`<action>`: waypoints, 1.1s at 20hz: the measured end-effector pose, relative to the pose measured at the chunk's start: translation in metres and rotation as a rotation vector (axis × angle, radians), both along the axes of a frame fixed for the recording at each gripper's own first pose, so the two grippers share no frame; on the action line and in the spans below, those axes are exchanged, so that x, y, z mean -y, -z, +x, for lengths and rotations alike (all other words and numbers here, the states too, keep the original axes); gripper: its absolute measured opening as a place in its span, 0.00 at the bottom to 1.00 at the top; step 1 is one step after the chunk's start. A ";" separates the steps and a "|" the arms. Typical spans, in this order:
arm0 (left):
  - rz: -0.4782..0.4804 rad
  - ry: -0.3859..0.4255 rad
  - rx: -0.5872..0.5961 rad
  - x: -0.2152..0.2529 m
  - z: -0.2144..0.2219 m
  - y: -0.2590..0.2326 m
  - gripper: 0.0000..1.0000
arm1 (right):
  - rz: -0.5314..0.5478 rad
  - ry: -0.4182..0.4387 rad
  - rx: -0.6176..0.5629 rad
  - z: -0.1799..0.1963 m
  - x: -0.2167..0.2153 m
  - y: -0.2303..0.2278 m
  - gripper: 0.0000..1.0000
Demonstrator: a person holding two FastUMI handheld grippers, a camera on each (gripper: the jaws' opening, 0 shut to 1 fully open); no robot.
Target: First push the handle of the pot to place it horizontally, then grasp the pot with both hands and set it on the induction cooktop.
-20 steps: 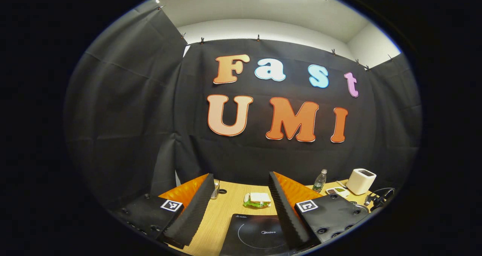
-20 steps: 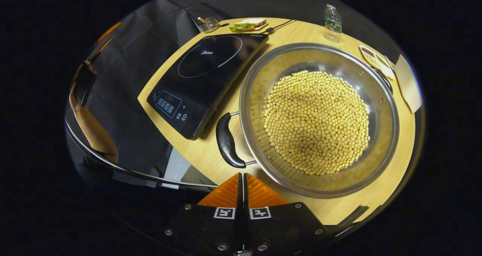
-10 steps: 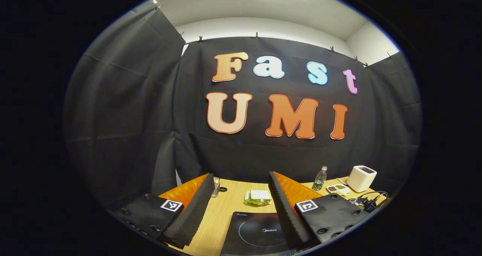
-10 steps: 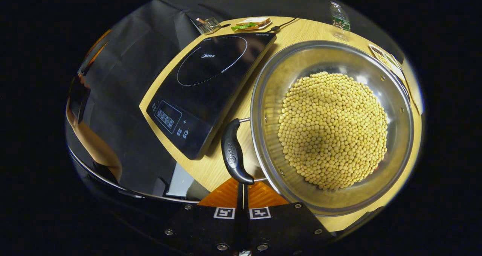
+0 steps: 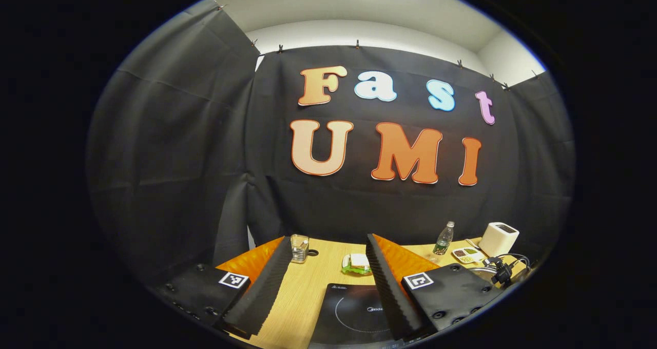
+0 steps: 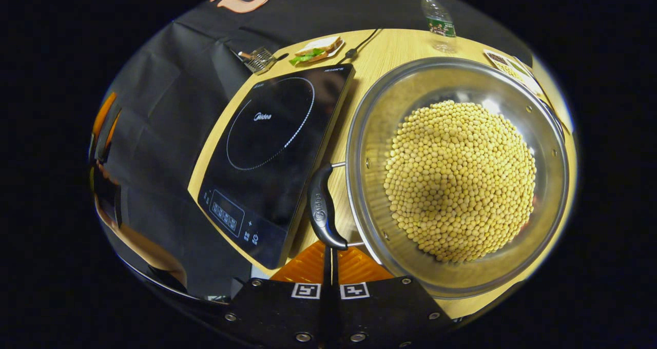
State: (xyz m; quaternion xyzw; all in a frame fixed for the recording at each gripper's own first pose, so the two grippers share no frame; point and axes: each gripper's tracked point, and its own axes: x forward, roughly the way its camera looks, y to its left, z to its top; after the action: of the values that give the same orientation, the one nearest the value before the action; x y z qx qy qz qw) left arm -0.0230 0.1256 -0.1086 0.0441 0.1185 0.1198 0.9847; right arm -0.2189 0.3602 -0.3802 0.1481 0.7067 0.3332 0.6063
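Note:
A steel pot [image 6: 369, 133] full of yellow beans stands on the wooden table, just right of the black induction cooktop [image 6: 272, 133]. Its black side handle [image 6: 321, 208] lies between pot and cooktop. My right gripper [image 6: 328, 250] is shut, and its closed tips touch the near end of that handle. In the left gripper view my left gripper [image 5: 326, 269] is held open above the near part of the cooktop [image 5: 354, 313], with nothing between its fingers. The same gripper [image 6: 102, 125] appears far left in the right gripper view, above a person's forearm [image 6: 149, 246].
At the table's far side are a sandwich on a plate [image 6: 315, 50], a wire holder [image 6: 259, 59], a water bottle [image 6: 436, 20] and a small snack tray [image 6: 505, 66]. A white appliance [image 5: 499, 238] stands at the back right. A cable [image 6: 364, 41] runs behind the cooktop.
My shut right gripper came forward until its tips met the handle's near end. The handle now lies closer to parallel with the cooktop's edge. The left gripper shifted slightly and stays open.

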 end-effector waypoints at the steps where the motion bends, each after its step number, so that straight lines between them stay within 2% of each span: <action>1: 0.002 -0.003 -0.001 -0.001 -0.001 0.001 0.94 | -0.002 0.009 -0.004 0.000 0.000 -0.001 0.00; 2: 0.005 -0.008 -0.002 -0.004 -0.002 0.001 0.98 | -0.002 0.017 -0.006 0.004 -0.002 -0.001 0.00; 7: 0.008 -0.024 -0.004 -0.010 -0.009 0.001 0.98 | 0.005 0.062 -0.022 0.020 -0.018 0.000 0.00; 8: 0.009 -0.024 -0.005 -0.010 -0.010 0.001 0.94 | 0.004 0.070 -0.024 0.023 -0.021 0.001 0.00; 10: 0.014 -0.030 -0.009 -0.013 -0.013 0.002 0.98 | 0.003 0.089 -0.028 0.030 -0.028 0.004 0.00; 11: 0.017 -0.035 -0.012 -0.014 -0.015 0.002 0.94 | 0.004 0.102 -0.028 0.033 -0.031 0.004 0.00; 12: 0.020 -0.038 -0.013 -0.016 -0.016 0.001 0.98 | 0.004 0.118 -0.030 0.038 -0.034 0.005 0.00; 13: 0.022 -0.042 -0.013 -0.017 -0.018 0.002 0.94 | 0.003 0.135 -0.033 0.042 -0.037 0.007 0.00; 14: 0.025 -0.044 -0.013 -0.017 -0.020 0.000 0.98 | 0.000 0.157 -0.034 0.048 -0.040 0.009 0.00; 16: 0.033 -0.047 -0.010 -0.017 -0.023 -0.002 0.98 | -0.011 0.198 -0.042 0.058 -0.044 0.011 0.00; 17: 0.040 -0.047 -0.011 -0.017 -0.026 -0.003 0.94 | -0.015 0.222 -0.043 0.064 -0.047 0.012 0.00; 20: 0.062 -0.054 -0.009 -0.020 -0.033 -0.007 0.94 | -0.029 0.272 -0.023 0.086 -0.050 0.018 0.00; 22: 0.069 -0.061 -0.003 -0.021 -0.035 -0.011 0.98 | -0.029 0.294 -0.008 0.098 -0.054 0.021 0.00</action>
State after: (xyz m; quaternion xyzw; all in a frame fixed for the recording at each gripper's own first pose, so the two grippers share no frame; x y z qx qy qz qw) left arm -0.0584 0.1465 -0.0980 0.0747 0.1170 0.1536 0.9783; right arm -0.1211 0.4142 -0.4015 0.2427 0.6846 0.2302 0.6476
